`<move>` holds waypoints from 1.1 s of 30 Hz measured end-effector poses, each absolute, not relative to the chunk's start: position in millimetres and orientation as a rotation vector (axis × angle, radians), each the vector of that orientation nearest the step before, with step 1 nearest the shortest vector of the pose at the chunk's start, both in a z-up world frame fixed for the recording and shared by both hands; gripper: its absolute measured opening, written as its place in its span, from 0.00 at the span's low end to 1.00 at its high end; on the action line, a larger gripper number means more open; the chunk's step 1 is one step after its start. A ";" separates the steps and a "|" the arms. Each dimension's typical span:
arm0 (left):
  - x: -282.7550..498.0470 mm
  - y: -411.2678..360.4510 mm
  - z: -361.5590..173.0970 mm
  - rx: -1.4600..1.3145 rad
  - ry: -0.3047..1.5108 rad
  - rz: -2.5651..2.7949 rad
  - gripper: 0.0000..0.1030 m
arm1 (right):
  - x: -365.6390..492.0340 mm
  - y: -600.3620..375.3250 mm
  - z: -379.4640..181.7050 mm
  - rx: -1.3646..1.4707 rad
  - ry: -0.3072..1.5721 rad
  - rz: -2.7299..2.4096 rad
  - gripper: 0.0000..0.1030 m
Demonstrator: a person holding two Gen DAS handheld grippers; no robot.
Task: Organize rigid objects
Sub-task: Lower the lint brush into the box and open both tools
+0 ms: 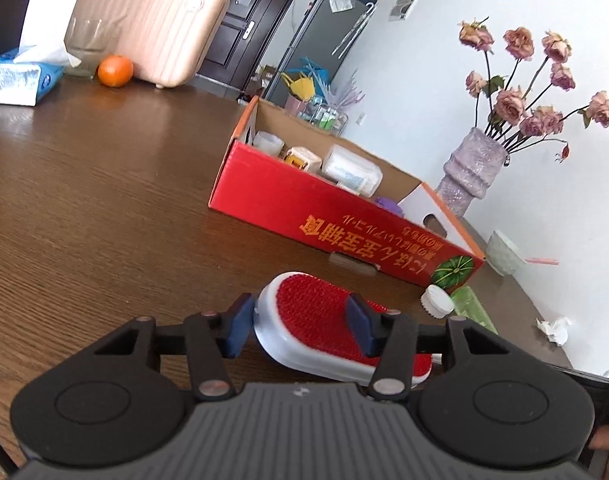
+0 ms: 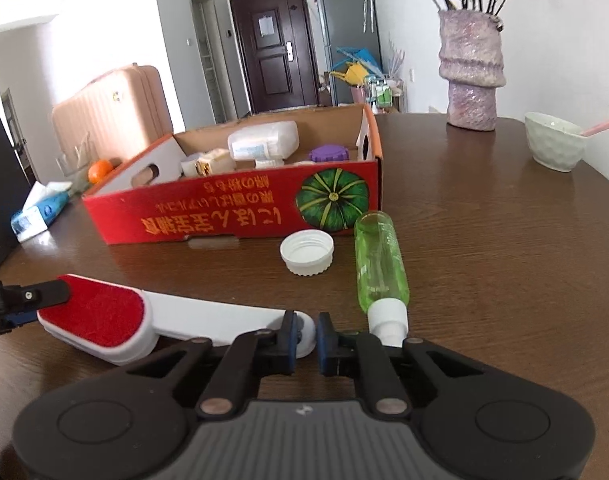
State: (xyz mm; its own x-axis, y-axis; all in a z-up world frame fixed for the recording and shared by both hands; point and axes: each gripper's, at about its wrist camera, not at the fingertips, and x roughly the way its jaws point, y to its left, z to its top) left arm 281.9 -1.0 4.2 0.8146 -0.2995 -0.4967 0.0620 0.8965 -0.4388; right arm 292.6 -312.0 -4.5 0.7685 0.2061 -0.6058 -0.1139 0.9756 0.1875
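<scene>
A white lint brush with a red pad point(image 1: 316, 320) lies at the front of the brown table. My left gripper point(image 1: 300, 330) has its blue pads on either side of the brush head, shut on it. In the right wrist view the brush point(image 2: 116, 320) reaches from the left gripper to my right gripper point(image 2: 306, 340), whose pads are nearly shut around the white handle end. A green spray bottle point(image 2: 380, 264) and a white cap point(image 2: 306, 254) lie in front of the red cardboard box point(image 2: 208, 216), which holds several items.
A purple vase of dried roses point(image 2: 470, 76), a pale bowl with a pink spoon point(image 2: 554, 146) stand at the right. An orange point(image 1: 114, 71), a glass point(image 1: 86, 46), a tissue pack point(image 1: 20, 80) and a pink case point(image 1: 152, 20) are at the far left.
</scene>
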 end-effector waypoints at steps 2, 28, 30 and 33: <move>284.0 1.0 11.6 -0.435 0.577 -0.219 0.49 | 289.3 -311.6 7.8 0.141 0.632 0.158 0.10; 535.9 -24.4 23.3 -0.360 0.635 -0.274 0.48 | 482.1 -291.9 9.5 -0.083 0.543 0.013 0.10; 534.6 -20.5 23.6 -0.378 0.626 -0.291 0.49 | 480.8 -282.3 6.7 -0.149 0.511 0.001 0.11; 531.8 -23.3 26.7 -0.309 0.611 -0.277 0.49 | 478.1 -277.4 4.3 -0.159 0.478 0.007 0.11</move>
State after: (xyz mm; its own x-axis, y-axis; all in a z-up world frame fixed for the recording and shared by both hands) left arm 531.8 -23.3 26.7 0.7852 -0.3426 -0.5159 0.1620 0.9177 -0.3628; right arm 478.1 -277.4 4.3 0.8881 -0.0301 -0.4586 -0.0442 0.9876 -0.1505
